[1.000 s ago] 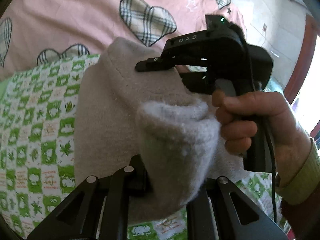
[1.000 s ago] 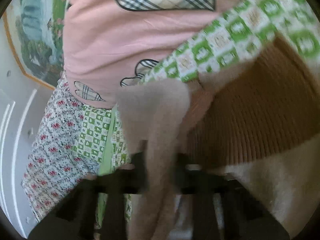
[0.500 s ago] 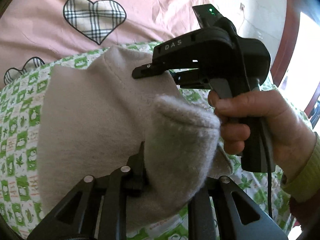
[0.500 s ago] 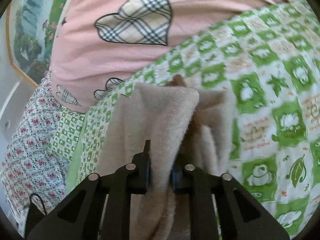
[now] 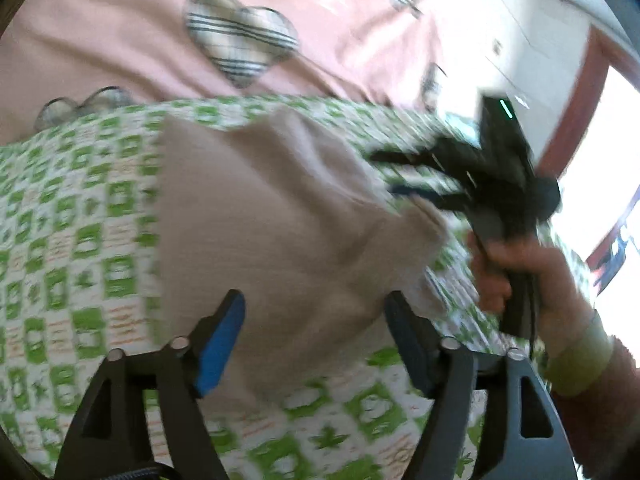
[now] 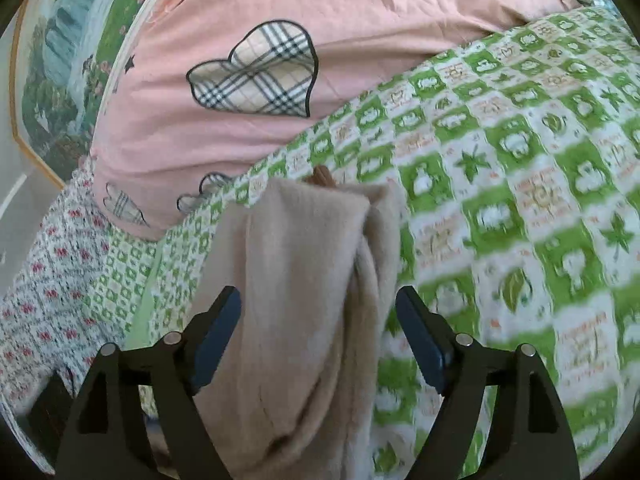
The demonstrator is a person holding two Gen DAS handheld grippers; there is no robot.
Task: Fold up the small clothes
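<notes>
Both the left gripper (image 5: 314,332) and right gripper (image 6: 320,330) gape wide, empty; the beige garment (image 6: 304,280) lies between each one's 2 fingers, long axis running near-to-far.

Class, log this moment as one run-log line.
left gripper: open | right gripper: open | beige garment: folded, on green checked quilt

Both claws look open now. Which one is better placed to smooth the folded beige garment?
Probably left. The left claw hangs open right over the beige garment, while the right claw is blurred at its far edge.
</notes>
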